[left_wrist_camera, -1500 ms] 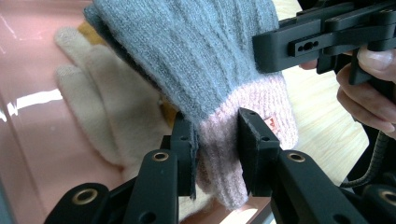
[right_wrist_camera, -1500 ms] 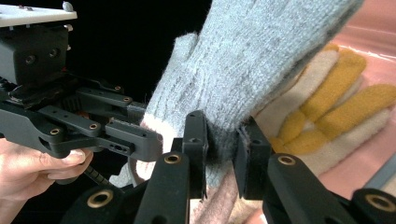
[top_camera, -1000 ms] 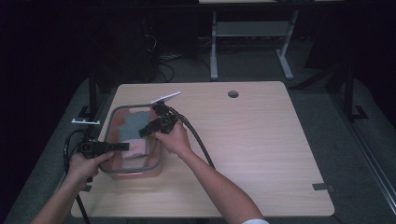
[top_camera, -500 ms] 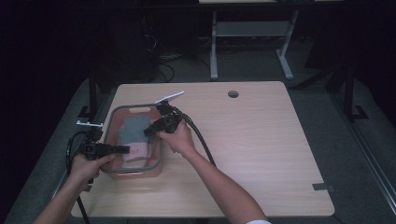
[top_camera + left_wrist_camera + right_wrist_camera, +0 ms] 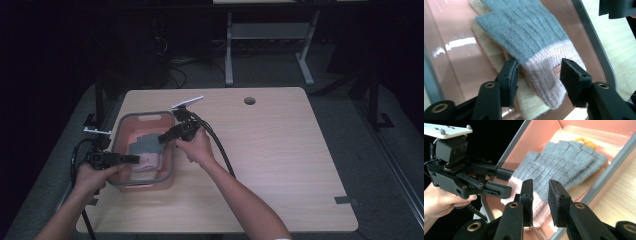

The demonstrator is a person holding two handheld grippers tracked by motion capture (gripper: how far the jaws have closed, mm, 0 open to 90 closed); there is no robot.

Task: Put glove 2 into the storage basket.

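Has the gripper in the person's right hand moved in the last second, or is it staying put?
Cannot tell: the right gripper hangs above the pink bin's right half, near its far rim, much where it was. Any shift against the bin is too slight to call.

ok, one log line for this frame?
left gripper: open, straddling grey glove cuff | right gripper: open, above glove | pink bin: on table

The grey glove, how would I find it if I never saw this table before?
Look at the left side of the wooden table for the pink tub with a grey rim. The grey glove lies on top inside it. Unlike the cream glove underneath, it is grey with a pink cuff.
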